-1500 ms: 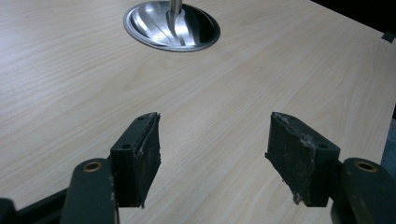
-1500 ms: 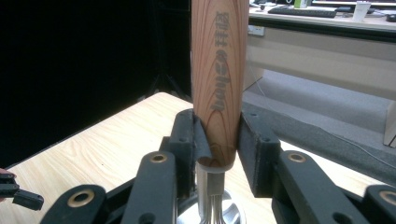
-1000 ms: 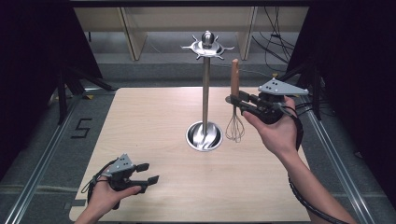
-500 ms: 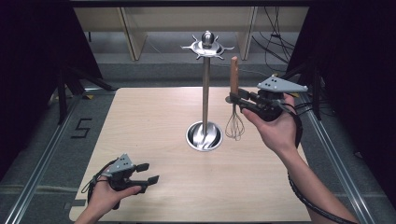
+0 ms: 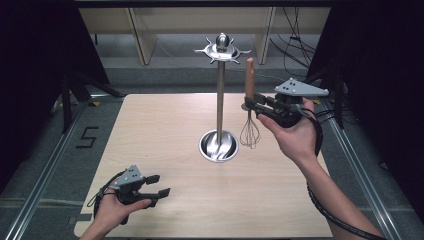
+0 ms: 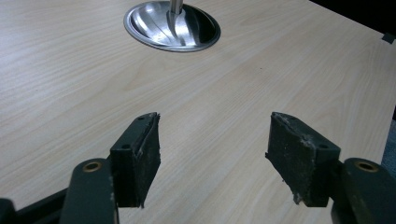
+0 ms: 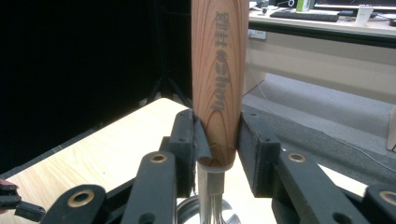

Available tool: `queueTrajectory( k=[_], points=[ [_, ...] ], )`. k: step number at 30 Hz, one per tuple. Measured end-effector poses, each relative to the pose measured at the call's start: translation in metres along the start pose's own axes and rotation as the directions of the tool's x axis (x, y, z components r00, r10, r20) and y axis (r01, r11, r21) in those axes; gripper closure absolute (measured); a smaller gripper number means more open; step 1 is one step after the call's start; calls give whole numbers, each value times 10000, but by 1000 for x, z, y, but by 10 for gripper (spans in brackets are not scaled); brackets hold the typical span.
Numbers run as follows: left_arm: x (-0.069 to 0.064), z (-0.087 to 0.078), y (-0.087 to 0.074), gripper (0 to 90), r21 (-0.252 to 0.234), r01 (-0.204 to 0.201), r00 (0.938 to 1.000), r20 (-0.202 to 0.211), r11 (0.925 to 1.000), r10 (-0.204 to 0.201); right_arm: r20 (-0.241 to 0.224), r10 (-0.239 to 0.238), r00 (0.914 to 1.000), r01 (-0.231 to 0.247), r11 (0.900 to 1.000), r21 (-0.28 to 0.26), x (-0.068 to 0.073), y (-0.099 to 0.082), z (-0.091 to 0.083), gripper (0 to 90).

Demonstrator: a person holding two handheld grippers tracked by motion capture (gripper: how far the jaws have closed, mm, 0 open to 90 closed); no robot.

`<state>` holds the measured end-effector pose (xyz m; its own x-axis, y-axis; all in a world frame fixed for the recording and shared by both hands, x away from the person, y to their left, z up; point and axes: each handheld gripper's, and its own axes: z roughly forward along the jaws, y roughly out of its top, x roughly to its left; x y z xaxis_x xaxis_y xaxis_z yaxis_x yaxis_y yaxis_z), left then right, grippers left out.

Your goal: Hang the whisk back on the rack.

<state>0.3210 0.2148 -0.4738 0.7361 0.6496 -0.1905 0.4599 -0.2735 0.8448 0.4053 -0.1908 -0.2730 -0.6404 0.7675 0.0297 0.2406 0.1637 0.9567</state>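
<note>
Right now the right gripper (image 5: 251, 103) is clenched on the wooden handle of a whisk (image 5: 249, 107), holding it upright in the air, just right of the stand (image 5: 219, 95). Hanging it on a top hook looks like what remains. Well apart, near the left edge, the left gripper (image 5: 156, 184) rests released on the table (image 5: 150, 135).

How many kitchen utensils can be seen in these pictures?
1: a whisk with a wooden handle, held upright above the table by the right gripper, beside the metal stand.
</note>
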Motion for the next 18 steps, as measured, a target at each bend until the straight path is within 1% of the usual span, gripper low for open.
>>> queueTrajectory(
  k=[1,2,4,5,7,8,9,11,12,14,18],
  points=[
    [0,0,0,335,1,-2,10000,-2,10000,2,-12,-48,10000,48,10000,-18,0,0,0,693],
    [0,0,0,335,-1,-2,10000,-3,10000,2,54,39,10000,-39,10000,-9,1,0,0,693],
    [0,0,0,335,-1,-10,10000,-1,10000,10,-29,1,10000,-1,10000,-6,1,1,1,693],
    [0,0,0,335,-1,-10,10000,-1,10000,10,-82,115,9999,-115,9999,55,2,2,1,693],
    [0,0,0,335,3,-24,10000,-47,10000,24,-15,83,10000,-82,10000,42,2,2,1,693],
    [0,0,0,335,6,-24,10000,-43,10000,24,18,57,10000,-57,10000,-50,3,3,1,693],
    [0,0,0,335,9,-28,10000,-41,10000,28,-60,50,10000,-51,9999,-119,3,4,2,693],
    [0,0,0,335,11,-23,10000,-9,10000,23,-44,71,10000,-71,9999,-121,3,4,2,693],
    [0,0,0,335,9,-24,10000,-47,10000,24,-112,288,9995,-288,9996,6,5,5,1,693],
    [0,-1,0,335,6,-13,10000,-53,10000,13,-91,412,9991,-411,9991,30,7,5,2,693],
    [-1,0,0,335,-26,20,10000,-48,10000,-20,-144,263,9995,-264,9996,-43,7,5,4,693]
  ],
)
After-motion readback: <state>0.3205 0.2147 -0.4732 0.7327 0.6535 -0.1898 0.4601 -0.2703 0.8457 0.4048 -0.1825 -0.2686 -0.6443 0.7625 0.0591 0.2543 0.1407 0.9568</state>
